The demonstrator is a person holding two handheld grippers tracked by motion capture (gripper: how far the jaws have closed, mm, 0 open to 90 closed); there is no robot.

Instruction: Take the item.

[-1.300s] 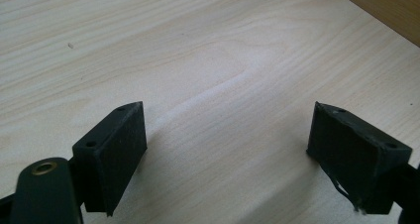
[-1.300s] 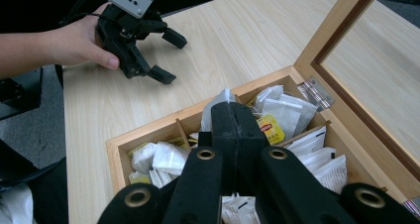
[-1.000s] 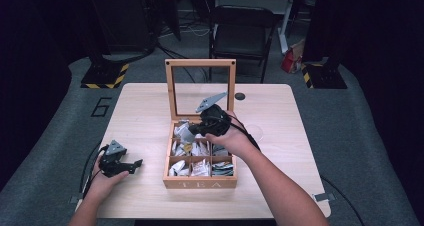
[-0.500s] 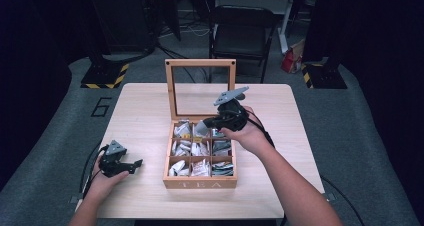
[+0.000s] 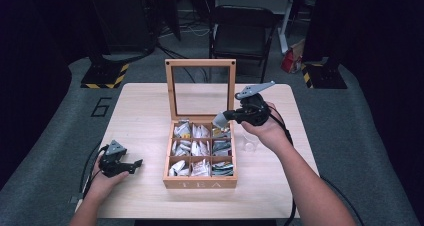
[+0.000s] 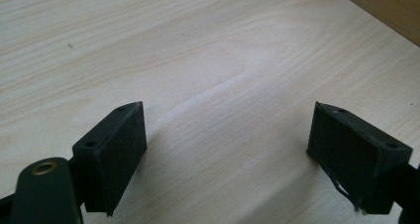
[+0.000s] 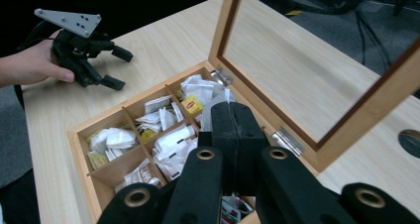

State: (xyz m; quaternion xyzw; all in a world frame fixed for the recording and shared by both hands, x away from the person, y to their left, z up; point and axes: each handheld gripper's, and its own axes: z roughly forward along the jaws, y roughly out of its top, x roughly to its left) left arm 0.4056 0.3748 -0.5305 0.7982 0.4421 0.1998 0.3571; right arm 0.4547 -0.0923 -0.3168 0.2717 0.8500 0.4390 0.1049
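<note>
Worktop (image 5: 145,111): one pale wooden top is being used; two pairs of tongs and one box are being carried over or on it
Tea box (image 5: 200,182): one wooden box with TEA on its front wall is sitting near the middle of the worktop; nine compartments are being counted, in three rows of three, all holding packets
Lid (image 5: 200,62): one glass-paned wooden lid is being held upright on two metal hinges at the back of the box
Left tongs (image 5: 131,164): one pair is being rested low on the worktop, well apart from the box on its left side; the jaws are being held wide apart with bare wood between them in the left gripper view
Right tongs (image 5: 220,119): one pair is being held above the back right corner of the box; the jaws are being pressed together on one pale tea packet (image 5: 218,120)
Hands: two are being counted, the left hand (image 5: 102,180) and the right hand (image 5: 265,130), one on each pair of tongs
Chair (image 5: 242,33): one dark folding chair is being seen beyond the worktop
</note>
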